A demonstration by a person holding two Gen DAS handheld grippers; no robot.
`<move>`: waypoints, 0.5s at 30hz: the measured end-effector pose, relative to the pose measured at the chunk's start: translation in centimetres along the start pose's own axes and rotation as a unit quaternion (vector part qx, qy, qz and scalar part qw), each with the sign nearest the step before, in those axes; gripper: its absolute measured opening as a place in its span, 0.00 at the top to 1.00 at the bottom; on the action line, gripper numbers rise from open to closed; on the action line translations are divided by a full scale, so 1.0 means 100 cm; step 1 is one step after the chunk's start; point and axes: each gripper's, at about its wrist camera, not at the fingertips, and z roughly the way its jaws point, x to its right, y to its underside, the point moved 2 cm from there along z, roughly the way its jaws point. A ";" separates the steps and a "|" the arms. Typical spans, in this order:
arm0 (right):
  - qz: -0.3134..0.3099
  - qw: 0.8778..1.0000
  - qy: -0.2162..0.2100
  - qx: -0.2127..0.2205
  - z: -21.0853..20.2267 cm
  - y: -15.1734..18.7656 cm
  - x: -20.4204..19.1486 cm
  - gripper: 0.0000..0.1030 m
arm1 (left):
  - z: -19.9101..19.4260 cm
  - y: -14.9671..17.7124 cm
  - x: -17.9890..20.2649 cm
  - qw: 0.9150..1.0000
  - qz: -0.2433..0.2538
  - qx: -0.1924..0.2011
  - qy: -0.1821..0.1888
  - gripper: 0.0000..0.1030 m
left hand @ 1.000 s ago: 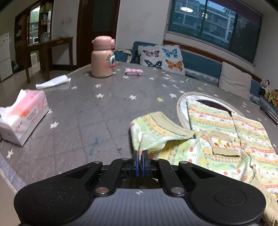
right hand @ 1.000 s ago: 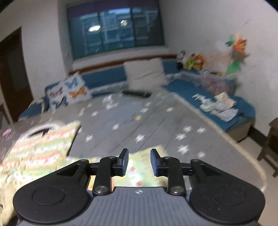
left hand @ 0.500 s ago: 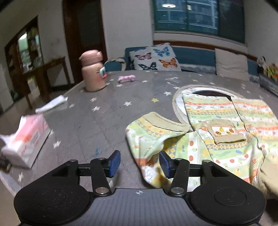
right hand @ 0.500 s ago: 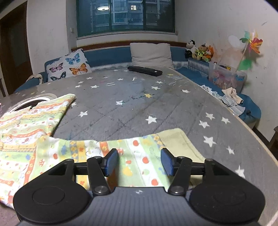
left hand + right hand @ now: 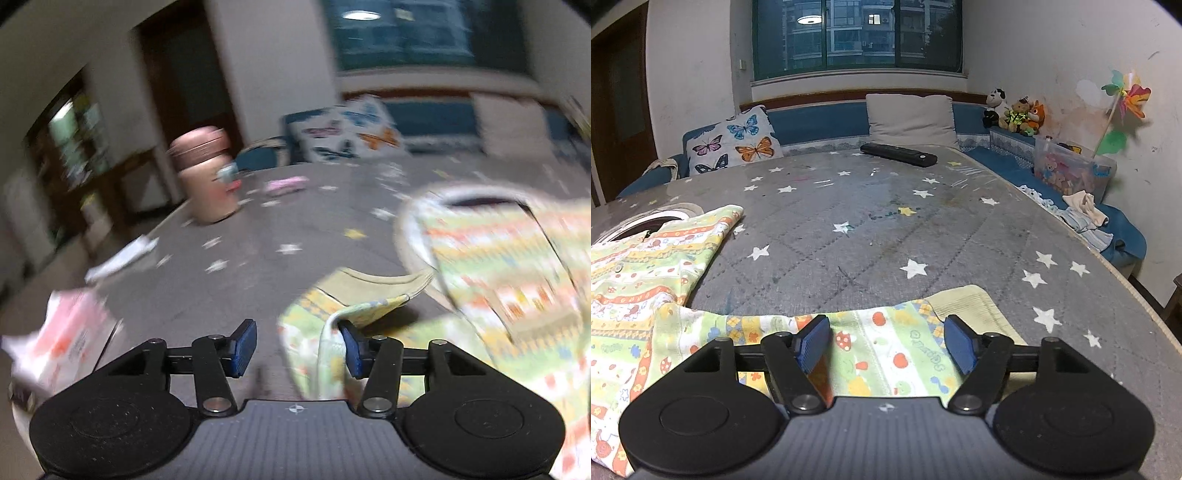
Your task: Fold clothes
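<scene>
A child's printed top, green, yellow and orange, lies on the grey star-patterned table. Its left sleeve is folded in toward the body. My left gripper is open, and a fold of the sleeve drapes against its right finger; this view is blurred. In the right wrist view the top lies at left and its other sleeve stretches out flat to a beige cuff. My right gripper is open, its fingers straddling that sleeve just above it.
A pink bottle, a small pink object, a white tissue and a tissue pack sit on the table's left side. A black remote lies at the far edge. A sofa with cushions stands behind.
My left gripper let go of the sleeve it was pinching, opened wide and is swinging left. My right gripper opened wider and came down over the right sleeve.
</scene>
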 end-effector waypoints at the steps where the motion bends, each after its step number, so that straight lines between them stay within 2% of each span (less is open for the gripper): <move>1: -0.001 1.000 0.000 0.000 0.000 0.000 0.000 0.31 | 0.001 -0.002 -0.012 1.000 -0.029 -0.003 -0.007 0.48; 4: -0.003 1.000 0.000 -0.001 0.001 0.000 -0.001 0.29 | 0.002 -0.002 -0.048 0.995 -0.092 -0.016 -0.026 0.47; 6: -0.004 1.000 0.000 -0.001 0.001 0.000 -0.001 0.28 | 0.002 0.002 -0.067 0.992 -0.118 -0.025 -0.038 0.46; 10: -0.005 1.000 0.000 -0.001 0.002 -0.001 -0.003 0.25 | 0.006 0.014 -0.087 0.989 -0.114 -0.037 -0.084 0.46; 15: -0.006 1.000 -0.001 -0.002 0.004 -0.001 -0.004 0.22 | 0.011 0.027 -0.094 0.988 -0.108 -0.054 -0.098 0.46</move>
